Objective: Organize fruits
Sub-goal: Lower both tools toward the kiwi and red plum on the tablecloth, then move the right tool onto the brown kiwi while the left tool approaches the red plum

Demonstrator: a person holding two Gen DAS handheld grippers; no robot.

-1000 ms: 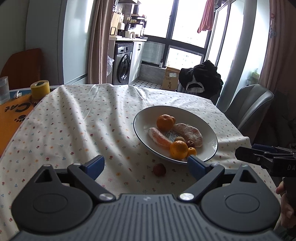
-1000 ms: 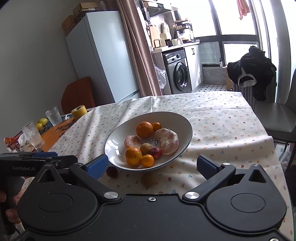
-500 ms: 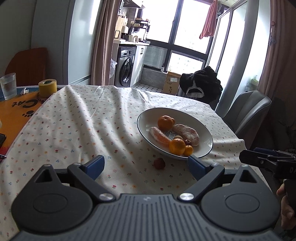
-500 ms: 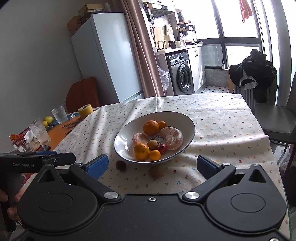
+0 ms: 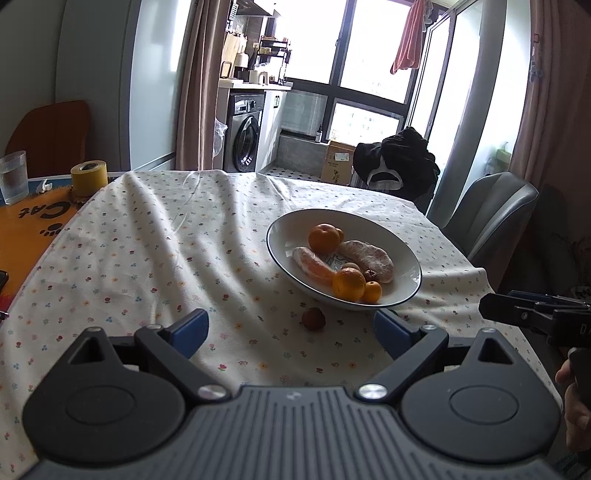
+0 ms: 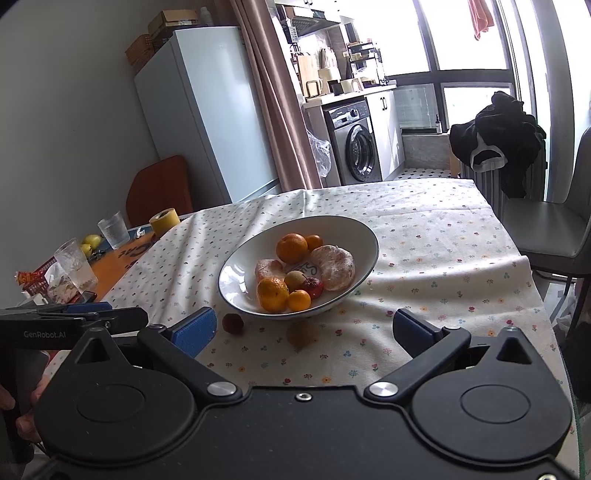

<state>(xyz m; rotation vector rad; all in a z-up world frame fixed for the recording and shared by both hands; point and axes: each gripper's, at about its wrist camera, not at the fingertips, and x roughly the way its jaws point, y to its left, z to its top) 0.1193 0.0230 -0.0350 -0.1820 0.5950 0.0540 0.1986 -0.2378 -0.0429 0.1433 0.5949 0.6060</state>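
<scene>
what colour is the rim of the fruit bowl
The white bowl has a thin dark rim line, navy or black; clearest in the right wrist view.

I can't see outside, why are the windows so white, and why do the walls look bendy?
Left wrist view: daylight overexposes the window; the fisheye lens bows the curtain. Right wrist view: the window glares white; the fridge leans.

We can read "GenRobot.AI" in pale letters on the left gripper. Left of the yellow tape roll, the orange mat says "Cat", upside down, by a paw print.
</scene>
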